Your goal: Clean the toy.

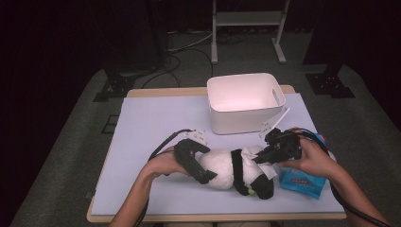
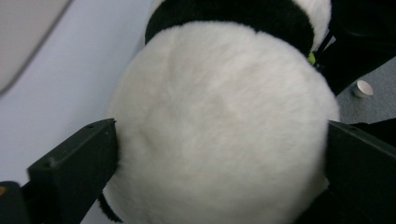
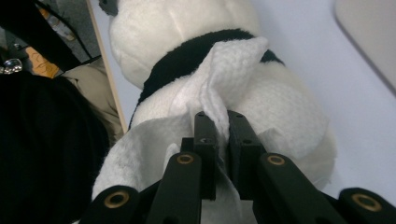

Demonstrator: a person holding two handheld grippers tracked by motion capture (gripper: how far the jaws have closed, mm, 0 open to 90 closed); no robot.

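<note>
Plush black-and-white fur marks the landmark: a panda toy lying on its side on the pale lilac counter, just in front of the white plastic bin. Everything else sits relative to that panda.

At the panda's white rounded end, the left gripper clamps the body from both sides; in the left gripper view the two black jaws press into the fur at either flank of the white bulge, spread wide around it and holding it.

At the panda's other end, near the black band across its body, the right gripper pinches a white wipe. In the right gripper view the jaws stand nearly together with the cloth bunched between them, and the wipe drapes over the panda's black band and white fur (it touches both). From above, the wipe shows as a pale crumpled patch on top of the toy.

Just beyond the panda, under the person's right hand, lies a blue packet of wipes with a red and white label; its writing is too small to read. A small yellow-green tag peeps from the panda's underside, with no legible text.

The bin behind the panda stands upright, well apart from the left gripper.
</note>
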